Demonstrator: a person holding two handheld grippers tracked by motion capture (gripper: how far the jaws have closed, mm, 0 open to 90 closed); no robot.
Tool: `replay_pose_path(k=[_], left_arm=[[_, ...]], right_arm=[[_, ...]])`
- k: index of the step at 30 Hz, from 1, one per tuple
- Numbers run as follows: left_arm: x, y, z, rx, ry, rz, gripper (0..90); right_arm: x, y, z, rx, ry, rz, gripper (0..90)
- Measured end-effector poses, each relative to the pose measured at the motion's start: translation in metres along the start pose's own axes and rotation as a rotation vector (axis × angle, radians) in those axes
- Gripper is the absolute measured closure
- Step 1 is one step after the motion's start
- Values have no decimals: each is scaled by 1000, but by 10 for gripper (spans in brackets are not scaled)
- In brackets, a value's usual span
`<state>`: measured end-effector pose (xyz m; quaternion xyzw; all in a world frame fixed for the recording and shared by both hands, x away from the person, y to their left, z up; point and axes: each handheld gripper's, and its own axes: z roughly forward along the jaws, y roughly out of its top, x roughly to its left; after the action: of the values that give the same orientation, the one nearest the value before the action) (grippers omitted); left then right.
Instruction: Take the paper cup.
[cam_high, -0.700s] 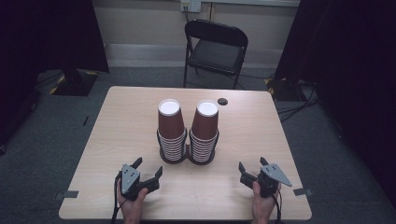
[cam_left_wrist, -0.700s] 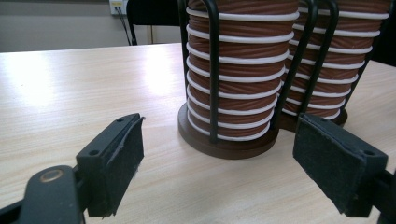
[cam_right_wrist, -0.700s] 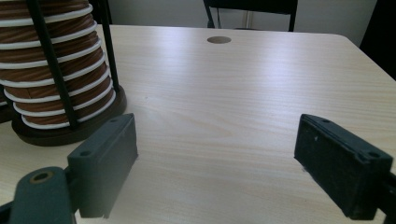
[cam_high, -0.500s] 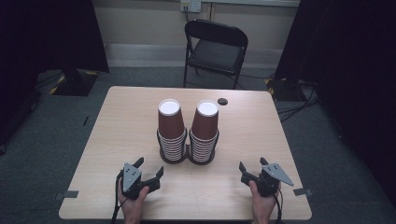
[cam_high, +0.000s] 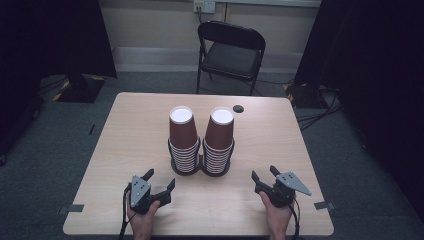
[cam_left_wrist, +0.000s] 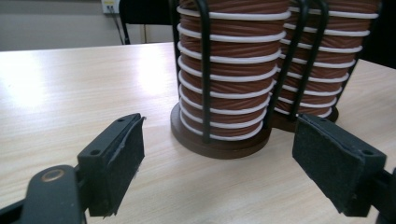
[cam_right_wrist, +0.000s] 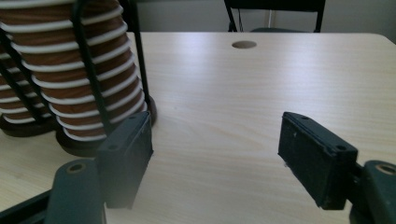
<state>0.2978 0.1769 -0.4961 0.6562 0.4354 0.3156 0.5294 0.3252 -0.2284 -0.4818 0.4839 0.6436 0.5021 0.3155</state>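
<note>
Standing mid-table on the pale wooden table (cam_high: 125, 150), two stacks of brown paper cups with white rims (cam_high: 200, 140) sit in black wire holders (side by side, touching). Both the left gripper (cam_high: 160, 182) and right gripper (cam_high: 264, 175) rest near them, jaws spread wide, gripping nothing.

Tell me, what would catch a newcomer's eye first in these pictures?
Two tall stacks of brown paper cups with white rims, standing upside down in a dark wire holder at the middle of the wooden table. Near the table's front edge, the left hand-held gripper and the right hand-held gripper sit wide open with nothing between their jaws. A black folding chair waits behind the table.
</note>
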Motion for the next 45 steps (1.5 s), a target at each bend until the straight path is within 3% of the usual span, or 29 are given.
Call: replay_pose_path(k=[8, 9, 14, 16, 27, 29, 34, 36, 39, 45], left_arm=[[0, 0, 1, 8, -12, 11, 163], [0, 0, 1, 9, -14, 11, 162], [0, 0, 0, 6, -16, 11, 161], [-1, 0, 1, 8, -16, 16, 160], [-1, 0, -1, -1, -18, 27, 161], [-2, 0, 0, 4, -32, 21, 162], [-1, 0, -1, -8, -55, 31, 165], [-1, 0, -1, -6, -60, 28, 165], [-1, 0, -1, -3, -62, 25, 169], [0, 0, -1, -6, -50, 18, 168]], right_arm=[[16, 18, -4, -64, 65, -23, 247], [21, 22, -3, -64, 82, -33, 214], [28, 28, -1, -86, 91, -59, 200], [33, 35, -2, -118, 110, -59, 203], [43, 67, 1, -173, 179, -102, 240], [46, 74, 2, -173, 175, -126, 240], [47, 84, 3, -208, 202, -129, 247], [47, 88, 3, -208, 187, -138, 253], [48, 101, 5, -184, 223, -118, 199], [51, 115, 10, -184, 255, -127, 133]])
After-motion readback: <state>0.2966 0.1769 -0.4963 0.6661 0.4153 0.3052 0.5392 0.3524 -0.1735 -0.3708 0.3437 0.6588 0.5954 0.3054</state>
